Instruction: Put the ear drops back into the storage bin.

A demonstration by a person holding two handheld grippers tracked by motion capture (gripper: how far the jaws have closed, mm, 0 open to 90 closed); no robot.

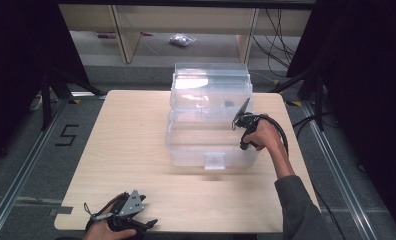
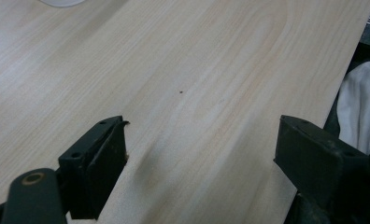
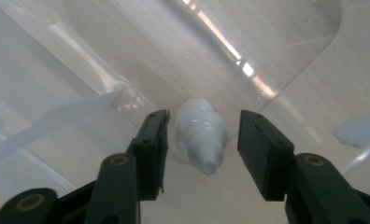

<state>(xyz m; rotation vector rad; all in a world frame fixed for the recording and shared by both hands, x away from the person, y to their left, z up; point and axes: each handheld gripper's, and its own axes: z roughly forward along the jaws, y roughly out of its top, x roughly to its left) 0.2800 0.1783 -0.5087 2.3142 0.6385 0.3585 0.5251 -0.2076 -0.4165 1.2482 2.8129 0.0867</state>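
The big light wooden table (image 1: 136,165) sits in front of me. On it, toward the far side, stands a large see-through plastic box (image 1: 211,117) with its clear lid tipped up at the back. My right hand (image 1: 263,134) reaches over the right side of the box, and my right gripper (image 3: 202,140) points down into it. Inside the box lies a small white plastic bottle (image 3: 201,135) with a pointed tip, resting on the clear floor of the box. The bottle is between the two black jaws of my right gripper. The jaws stand a little apart, and there is a gap on each side of the bottle, so they do not squeeze it. My left gripper (image 2: 199,154) rests near my edge of the table, at the left, well apart from the box. Its jaws are wide and hold nothing, with bare wood between them.
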